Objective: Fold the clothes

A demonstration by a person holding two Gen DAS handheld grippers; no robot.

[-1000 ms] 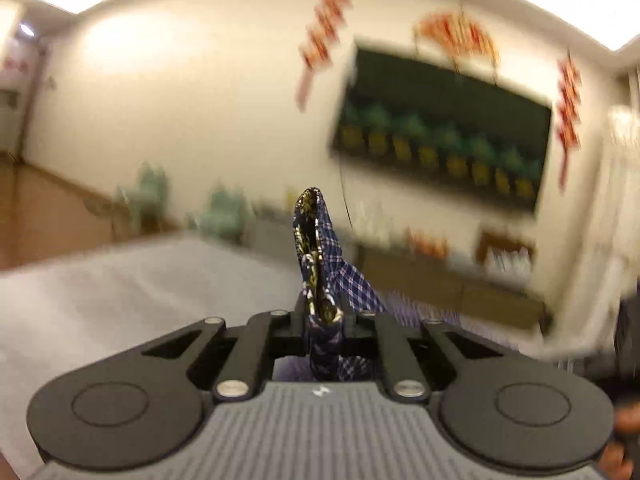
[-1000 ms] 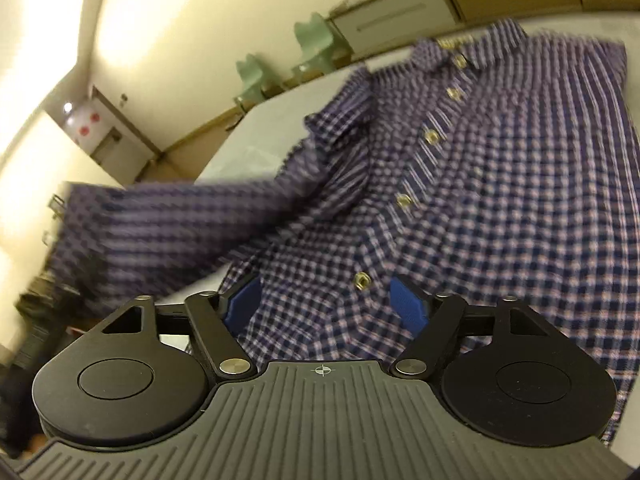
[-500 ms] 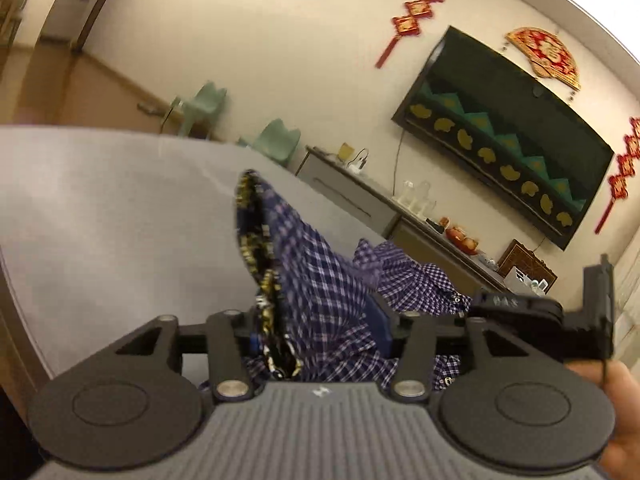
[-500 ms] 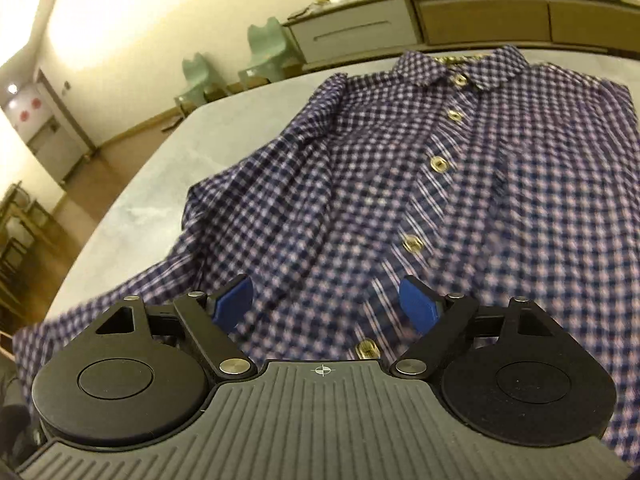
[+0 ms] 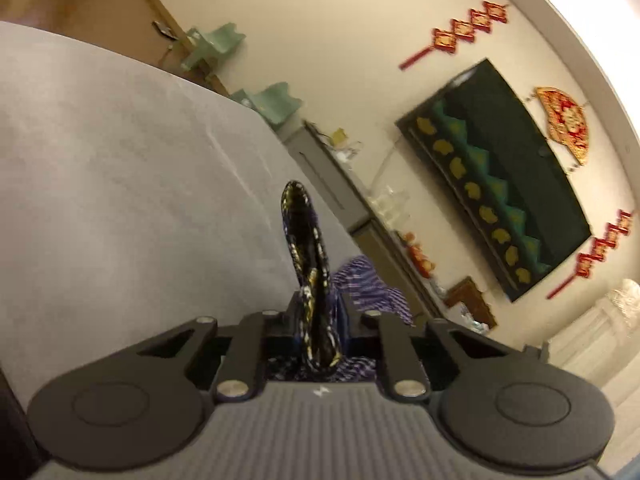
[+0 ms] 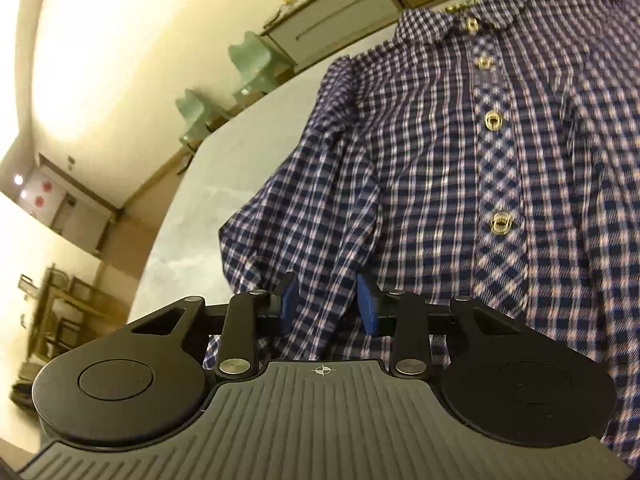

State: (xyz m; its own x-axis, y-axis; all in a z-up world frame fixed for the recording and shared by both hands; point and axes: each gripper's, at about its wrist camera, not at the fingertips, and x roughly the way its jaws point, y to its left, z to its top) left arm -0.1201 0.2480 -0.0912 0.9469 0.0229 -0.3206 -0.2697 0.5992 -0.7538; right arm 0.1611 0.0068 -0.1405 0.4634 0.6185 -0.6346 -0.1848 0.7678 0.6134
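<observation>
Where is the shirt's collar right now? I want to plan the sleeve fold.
In the right wrist view the collar lies at the top right, at the shirt's far end beyond the right gripper.

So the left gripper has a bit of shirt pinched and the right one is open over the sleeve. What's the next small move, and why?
Probably close the right gripper on the sleeve. Its blue pads stand apart with checked fabric between them, nothing gripped yet, while the left gripper is shut on a fold of the shirt. With both ends held, the sleeve could then be carried across the buttoned front.
</observation>
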